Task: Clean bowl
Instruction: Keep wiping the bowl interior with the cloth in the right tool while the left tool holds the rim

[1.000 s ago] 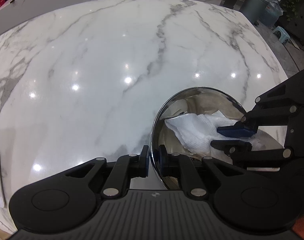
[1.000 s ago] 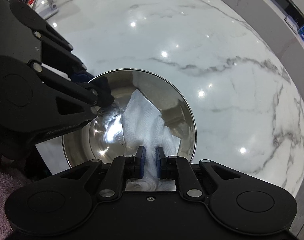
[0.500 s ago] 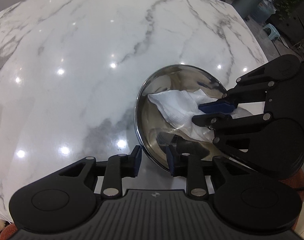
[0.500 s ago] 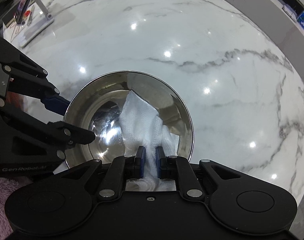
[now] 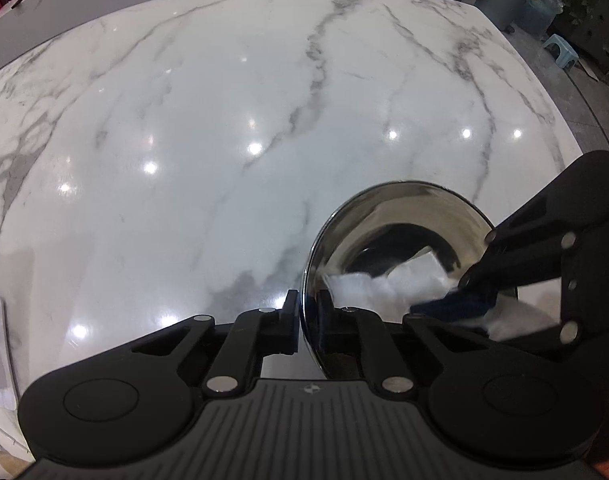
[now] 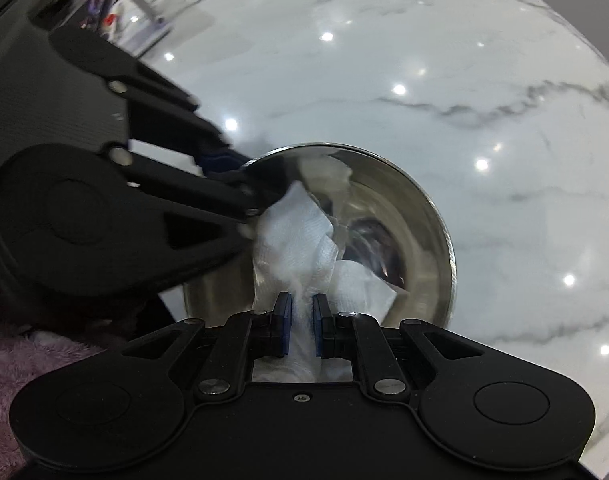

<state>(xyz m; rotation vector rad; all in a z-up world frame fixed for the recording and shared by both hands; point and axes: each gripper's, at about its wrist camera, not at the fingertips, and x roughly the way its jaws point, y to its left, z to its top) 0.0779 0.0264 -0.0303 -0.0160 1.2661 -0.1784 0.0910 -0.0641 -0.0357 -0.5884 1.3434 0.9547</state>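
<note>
On the white marble table (image 5: 224, 128) sits the steel bowl (image 6: 432, 216), with a crumpled white paper towel (image 6: 300, 240) lying inside it. Over the bowl's near edge, the left gripper (image 5: 307, 314) has just closed its jaws again and now clamps the rim, one finger outside and one inside. From the other side the right gripper (image 6: 302, 314) reaches down into the bowl, its blue pads (image 6: 284, 320) pinched tight on a fold of the towel. A purple fuzzy fabric (image 6: 8, 364) shows at the lower left of the right wrist view.
</note>
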